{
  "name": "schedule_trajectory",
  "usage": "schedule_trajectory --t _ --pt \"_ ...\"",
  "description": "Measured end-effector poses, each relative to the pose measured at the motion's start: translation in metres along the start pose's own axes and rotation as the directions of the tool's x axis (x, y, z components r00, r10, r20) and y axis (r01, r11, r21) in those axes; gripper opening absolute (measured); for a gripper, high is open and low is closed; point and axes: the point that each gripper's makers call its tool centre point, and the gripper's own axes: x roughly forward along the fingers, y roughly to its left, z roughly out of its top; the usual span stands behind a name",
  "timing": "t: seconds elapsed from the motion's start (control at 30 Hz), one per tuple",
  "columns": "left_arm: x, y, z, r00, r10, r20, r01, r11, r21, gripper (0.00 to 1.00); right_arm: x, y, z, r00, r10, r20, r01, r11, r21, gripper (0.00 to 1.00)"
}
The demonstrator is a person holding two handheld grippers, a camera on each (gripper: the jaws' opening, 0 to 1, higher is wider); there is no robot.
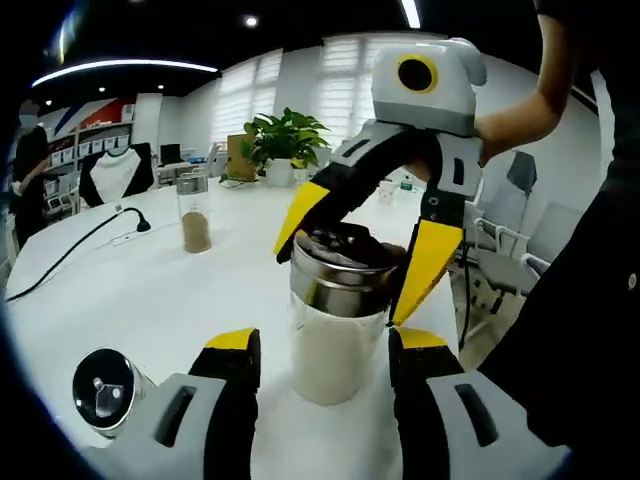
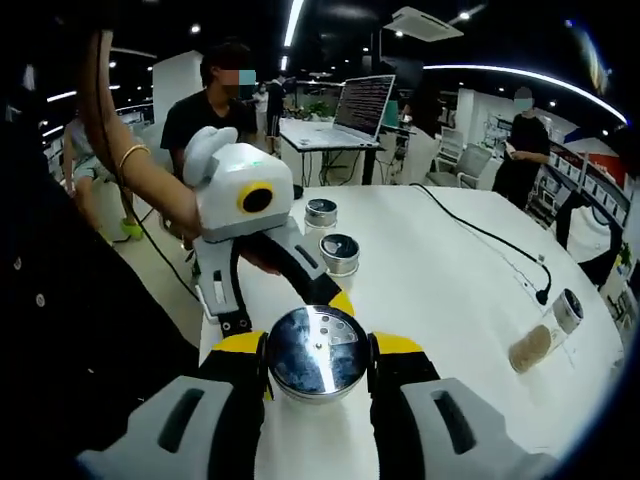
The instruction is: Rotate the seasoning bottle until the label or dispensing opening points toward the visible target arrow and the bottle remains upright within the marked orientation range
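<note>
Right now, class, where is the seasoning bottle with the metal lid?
The seasoning bottle stands upright on the white table, between the left gripper's jaws, while the right gripper clasps its metal lid.

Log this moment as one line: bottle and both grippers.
seasoning bottle: upright on white table | right gripper: shut on metal cap | left gripper: jaws flank glass body, contact unclear

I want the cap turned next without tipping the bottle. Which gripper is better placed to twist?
Probably the right gripper: its jaws already close on the metal cap, while the left gripper flanks the seasoning bottle lower down.
</note>
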Motion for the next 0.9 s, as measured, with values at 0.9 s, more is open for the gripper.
schedule_trajectory --t 0.9 --pt "0.006 0.006 -0.006 0.921 0.389 -0.013 -0.387 0.914 -0.124 0.41 -0.001 -0.017 0.007 0.916 -0.379 -0.135 0.402 0.877 0.264 0.37"
